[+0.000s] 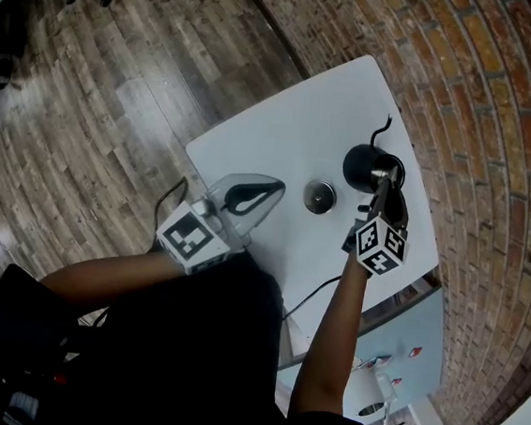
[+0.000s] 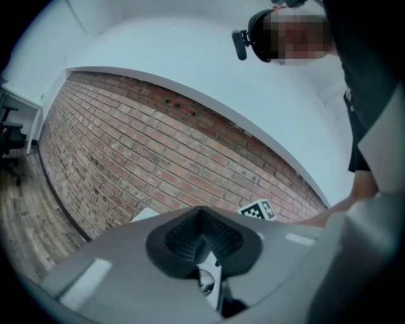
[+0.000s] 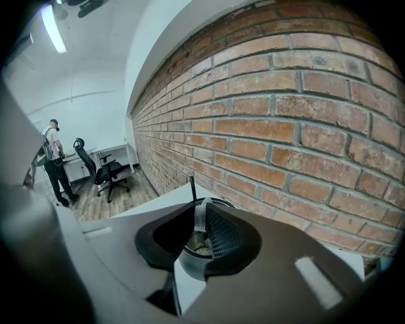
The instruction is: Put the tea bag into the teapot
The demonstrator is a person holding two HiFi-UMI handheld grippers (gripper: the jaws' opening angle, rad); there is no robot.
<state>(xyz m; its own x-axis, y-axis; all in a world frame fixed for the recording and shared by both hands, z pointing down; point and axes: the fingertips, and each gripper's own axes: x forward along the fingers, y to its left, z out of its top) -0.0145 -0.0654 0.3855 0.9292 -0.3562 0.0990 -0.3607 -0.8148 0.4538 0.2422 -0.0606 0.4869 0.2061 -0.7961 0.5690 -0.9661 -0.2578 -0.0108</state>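
Observation:
The black teapot (image 1: 367, 166) stands open near the far right of the white table (image 1: 293, 125); its round metal lid (image 1: 320, 197) lies just left of it. My right gripper (image 1: 382, 185) hovers at the pot's near side, angled down over the opening. In the right gripper view a pale tea bag (image 3: 201, 215) hangs at the tips of the right gripper (image 3: 202, 218), resting against the meshed right pad (image 3: 223, 233), directly above the teapot's rim (image 3: 223, 205). The jaws stand slightly apart. My left gripper (image 1: 273, 190) is held level left of the lid, shut and empty.
A brick wall (image 1: 466, 96) runs close behind the table's far edge. A black cable (image 1: 308, 296) trails off the near edge. A light blue surface (image 1: 410, 364) with small items sits lower right. Wooden floor (image 1: 90, 85) lies to the left. Far off stand a person (image 3: 56, 161) and an office chair (image 3: 101, 171).

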